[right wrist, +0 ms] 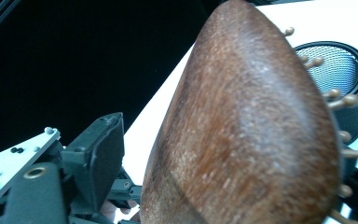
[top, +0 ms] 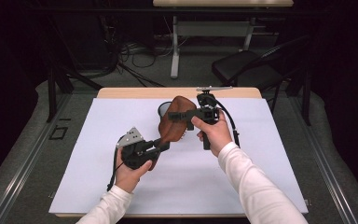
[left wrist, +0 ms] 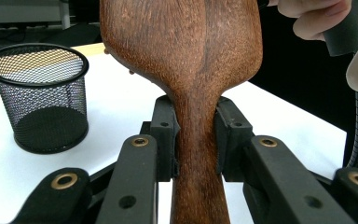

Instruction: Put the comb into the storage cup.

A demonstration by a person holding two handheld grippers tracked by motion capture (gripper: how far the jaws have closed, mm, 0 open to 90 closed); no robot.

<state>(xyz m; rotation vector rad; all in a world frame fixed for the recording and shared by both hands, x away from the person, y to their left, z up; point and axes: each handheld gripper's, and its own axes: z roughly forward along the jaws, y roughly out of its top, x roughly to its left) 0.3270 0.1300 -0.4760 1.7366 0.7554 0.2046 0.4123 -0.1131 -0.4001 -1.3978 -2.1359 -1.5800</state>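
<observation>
A brown wooden hairbrush (top: 171, 126) is held above the white sheet, its smooth back toward me. My left gripper (top: 163, 144) is shut on its handle; in the left gripper view both pads (left wrist: 165, 135) press the narrow neck below the wide head (left wrist: 186, 51). My right gripper (top: 177, 115) reaches in from the right across the head. In the right gripper view the head (right wrist: 251, 130) lies between the jaws, bristle pins toward the right jaw. A sliver of white shows between the left jaw and the wood, so this gripper (right wrist: 233, 168) is open.
A black wire-mesh cup (top: 162, 110) stands upright on the white sheet (top: 223, 177) just behind the brush, seen close in the left gripper view (left wrist: 39, 98). Beyond the table's far edge are a dark chair (top: 247, 67), desk legs and floor cables.
</observation>
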